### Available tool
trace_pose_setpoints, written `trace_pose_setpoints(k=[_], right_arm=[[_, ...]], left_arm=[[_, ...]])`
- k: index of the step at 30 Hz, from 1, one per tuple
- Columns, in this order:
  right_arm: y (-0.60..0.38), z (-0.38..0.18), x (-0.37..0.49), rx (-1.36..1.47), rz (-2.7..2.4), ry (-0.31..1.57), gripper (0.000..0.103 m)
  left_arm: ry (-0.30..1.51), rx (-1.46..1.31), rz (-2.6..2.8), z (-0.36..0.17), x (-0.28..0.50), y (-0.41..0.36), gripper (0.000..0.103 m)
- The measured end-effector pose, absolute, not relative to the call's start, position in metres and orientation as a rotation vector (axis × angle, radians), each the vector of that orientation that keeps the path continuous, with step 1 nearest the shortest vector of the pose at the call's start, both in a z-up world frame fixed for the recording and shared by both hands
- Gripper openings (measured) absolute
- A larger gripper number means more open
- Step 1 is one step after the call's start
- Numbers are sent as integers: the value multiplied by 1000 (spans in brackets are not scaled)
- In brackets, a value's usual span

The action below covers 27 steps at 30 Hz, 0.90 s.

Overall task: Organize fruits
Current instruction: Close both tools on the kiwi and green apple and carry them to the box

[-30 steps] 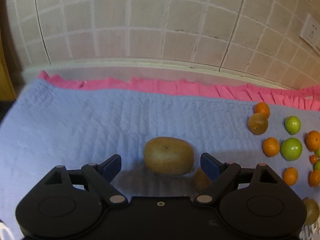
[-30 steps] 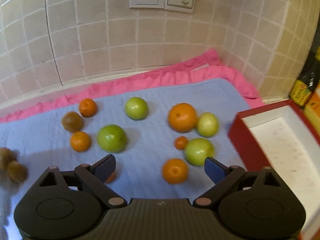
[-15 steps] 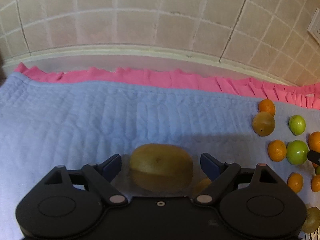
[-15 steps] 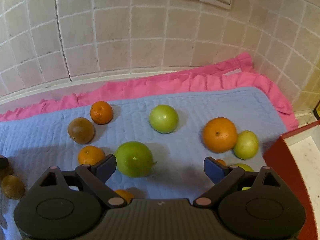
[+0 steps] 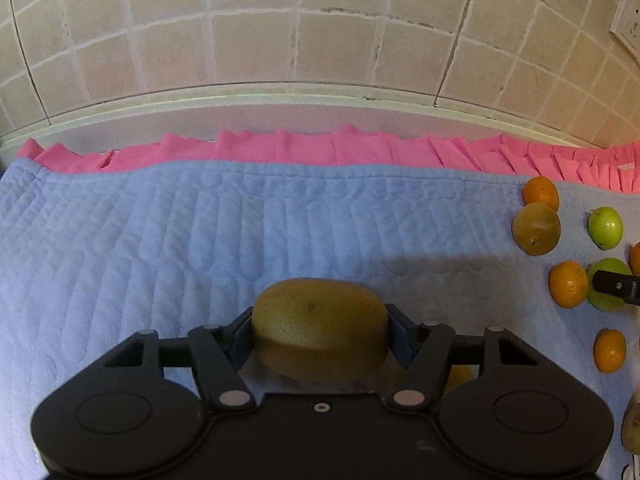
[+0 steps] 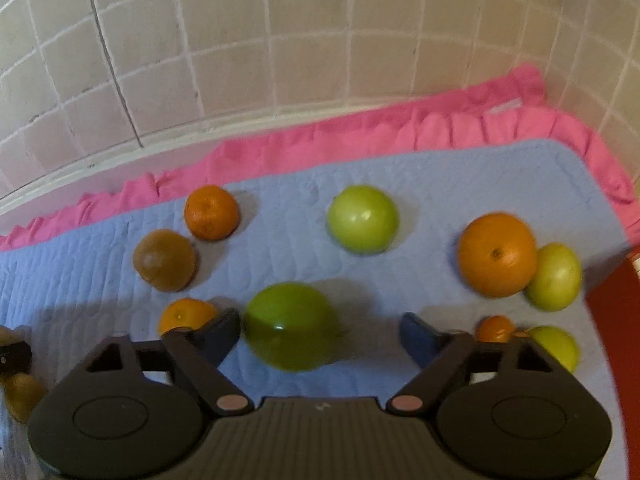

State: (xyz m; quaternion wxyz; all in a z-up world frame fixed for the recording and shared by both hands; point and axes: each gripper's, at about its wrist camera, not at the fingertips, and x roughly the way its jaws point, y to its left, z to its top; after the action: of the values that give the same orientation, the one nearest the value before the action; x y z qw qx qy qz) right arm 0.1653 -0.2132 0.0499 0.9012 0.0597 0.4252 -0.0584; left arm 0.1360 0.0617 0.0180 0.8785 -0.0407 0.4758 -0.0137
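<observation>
The blue quilted mat point(image 5: 160, 240) covers the counter under the tiled wall point(image 5: 280, 32), with a pink cloth point(image 5: 360, 148) showing along its far edge. Compared with a second ago, both tools are lower and closer to the fruit, and both are now closing.

The left gripper point(image 5: 320, 332) was spread wide around the brown kiwi point(image 5: 320, 332) before; now its jaws are closing and the pads seem to touch both ends of the fruit, which rests on the mat. I judge this grasp nearly done, so lifting is the next step.

The right gripper point(image 6: 320, 330) has moved left from the orange group to the big green fruit point(image 6: 290, 326). Its jaws are closing too, but only the left finger is just beside the fruit; on the right a clear gap remains. The picture is blurred here.

The other oranges and green fruits lie scattered, not yet sorted. A red box point(image 6: 616, 320) is at the right edge.
</observation>
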Motion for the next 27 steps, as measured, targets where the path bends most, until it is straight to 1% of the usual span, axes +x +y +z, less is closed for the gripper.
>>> trace_pose_setpoints(k=[1, 2, 4, 9, 16, 21, 27], right_arm=[[-214, 48, 166, 148, -100, 879, 65], [-215, 46, 167, 168, -81, 885, 60], [-213, 46, 168, 175, -70, 889, 56], [-209, 63, 155, 150, -60, 838, 55], [-235, 114, 104, 224, -64, 694, 55], [-281, 153, 44, 247, -156, 591, 55], [-374, 176, -33, 260, -384, 536, 56]], left_arm=[[989, -79, -27, 17, 137, 60, 78], [986, -73, -27, 17, 136, 59, 77], [980, -66, -28, 17, 135, 58, 77], [937, -14, -38, 28, 129, 54, 77], [768, 24, -93, 96, 101, 32, 77], [673, 62, -219, 137, 93, -14, 77], [621, 68, -478, 169, 92, -106, 77]])
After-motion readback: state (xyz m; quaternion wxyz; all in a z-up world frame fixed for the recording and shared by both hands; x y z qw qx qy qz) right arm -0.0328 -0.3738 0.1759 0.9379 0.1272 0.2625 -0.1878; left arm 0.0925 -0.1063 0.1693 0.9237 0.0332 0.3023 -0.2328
